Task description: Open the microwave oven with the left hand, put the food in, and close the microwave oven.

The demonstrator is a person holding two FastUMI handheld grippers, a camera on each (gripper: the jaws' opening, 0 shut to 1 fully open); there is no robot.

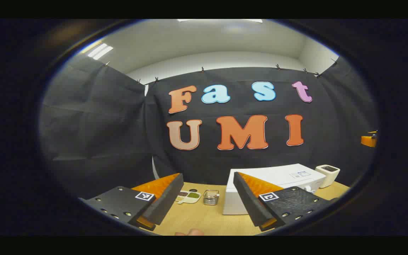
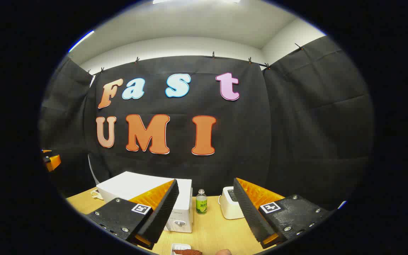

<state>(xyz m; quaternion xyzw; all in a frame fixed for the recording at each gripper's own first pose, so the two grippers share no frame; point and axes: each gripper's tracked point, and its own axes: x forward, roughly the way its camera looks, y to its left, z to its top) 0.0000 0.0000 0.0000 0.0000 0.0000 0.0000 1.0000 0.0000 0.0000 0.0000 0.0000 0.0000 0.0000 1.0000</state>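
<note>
left tool [image 1: 207, 198] fingers apart | right tool [image 2: 205, 205] fingers apart | counter [image 1: 204, 219]: one microwave [image 1: 271, 180], one bottle [image 2: 201, 202], one jar [image 1: 210, 197]

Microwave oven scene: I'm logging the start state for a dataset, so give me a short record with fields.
microwave oven: white, door shut, on the wooden table
food: reddish piece on a small white dish, at the table's near edge
left gripper: open, raised, holding nothing
right gripper: open, raised, holding nothing
other items: green-labelled bottle, white appliance, glass jar, divided dish
</note>
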